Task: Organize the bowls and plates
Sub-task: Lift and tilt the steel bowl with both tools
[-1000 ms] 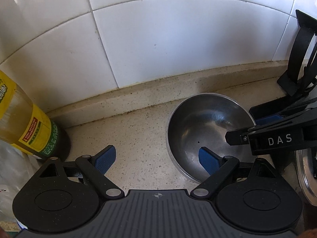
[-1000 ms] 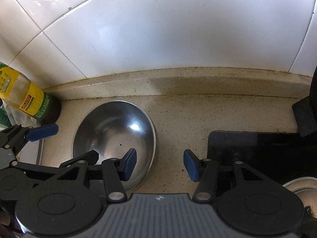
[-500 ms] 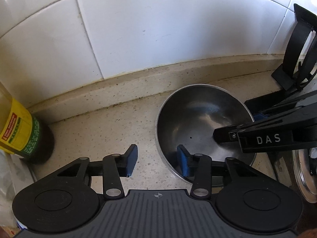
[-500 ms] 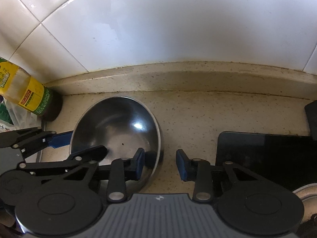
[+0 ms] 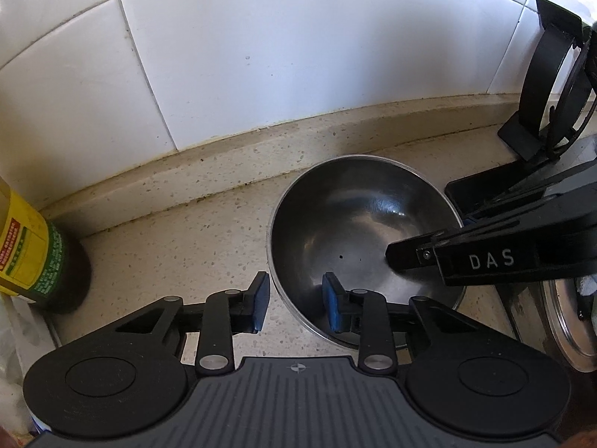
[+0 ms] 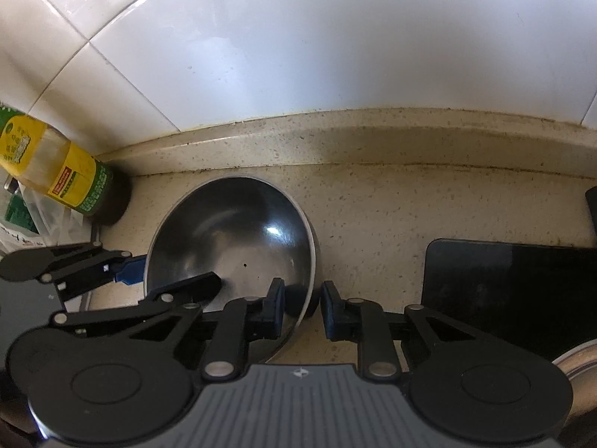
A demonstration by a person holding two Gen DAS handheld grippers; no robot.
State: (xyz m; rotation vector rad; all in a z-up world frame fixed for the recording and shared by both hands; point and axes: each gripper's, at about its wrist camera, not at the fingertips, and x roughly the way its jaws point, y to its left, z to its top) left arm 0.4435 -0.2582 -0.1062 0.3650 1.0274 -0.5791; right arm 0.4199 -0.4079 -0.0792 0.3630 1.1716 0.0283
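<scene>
A steel bowl point(image 5: 358, 224) stands on the speckled counter near the tiled wall; it also shows in the right wrist view point(image 6: 231, 239). My left gripper point(image 5: 296, 304) straddles the bowl's left rim, one blue pad inside and one outside, with a small gap on each side. My right gripper point(image 6: 302, 308) straddles the bowl's right rim the same way, jaws narrowed close around the wall. The bowl looks slightly tilted in the right wrist view. The right gripper's black body crosses over the bowl in the left wrist view point(image 5: 496, 257).
A yellow-labelled oil bottle point(image 6: 59, 171) stands at the left by the wall. A black slab point(image 6: 515, 291) lies on the counter to the right. A black stand point(image 5: 544, 86) sits at the back right. A steel lid's rim point(image 5: 567, 321) shows at the right edge.
Both grippers have narrowed their jaws from wide open around opposite rims of the bowl and moved in closer. The bowl has shifted slightly.
</scene>
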